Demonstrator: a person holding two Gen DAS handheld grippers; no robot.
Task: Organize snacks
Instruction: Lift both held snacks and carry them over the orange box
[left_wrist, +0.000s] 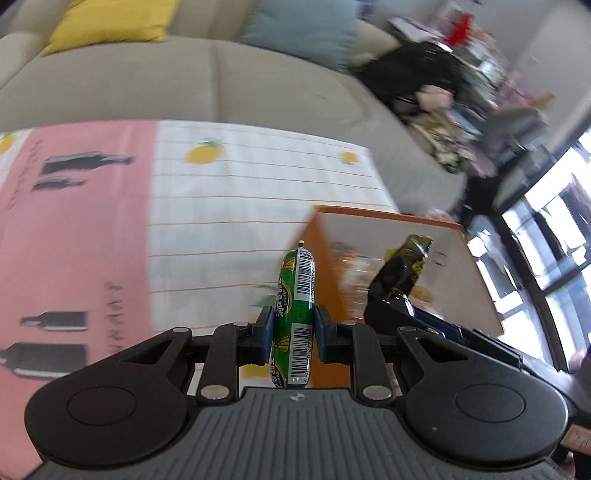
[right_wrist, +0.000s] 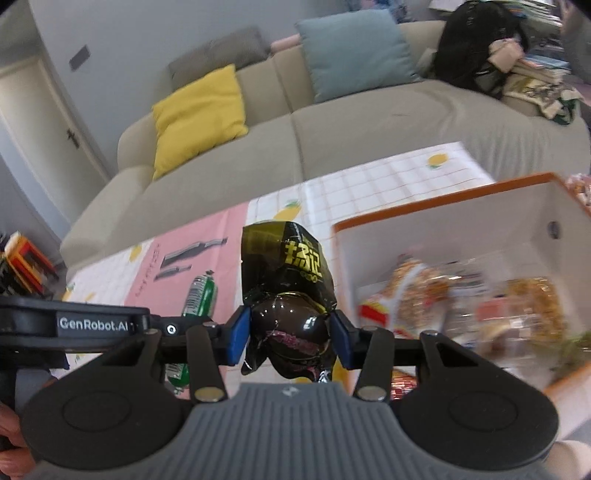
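My left gripper (left_wrist: 293, 328) is shut on a green sausage stick (left_wrist: 295, 295) with barcode labels, held upright above the tablecloth. The same stick (right_wrist: 199, 295) shows in the right wrist view, left of my right gripper (right_wrist: 290, 332). That gripper is shut on a crumpled black snack packet (right_wrist: 291, 288) with yellow characters, its blue pads pressing both sides. The packet (left_wrist: 402, 266) also appears in the left wrist view, over the orange-rimmed white box (left_wrist: 388, 218). This box (right_wrist: 443, 206) lies just right of the packet and holds several snack bags (right_wrist: 443, 295).
A pink and white lemon-print cloth (left_wrist: 221, 206) covers the low table. Behind it stands a beige sofa (right_wrist: 332, 122) with a yellow cushion (right_wrist: 199, 110), a blue cushion (right_wrist: 354, 51) and a black bag (right_wrist: 476, 40). A window (left_wrist: 554, 240) is at the right.
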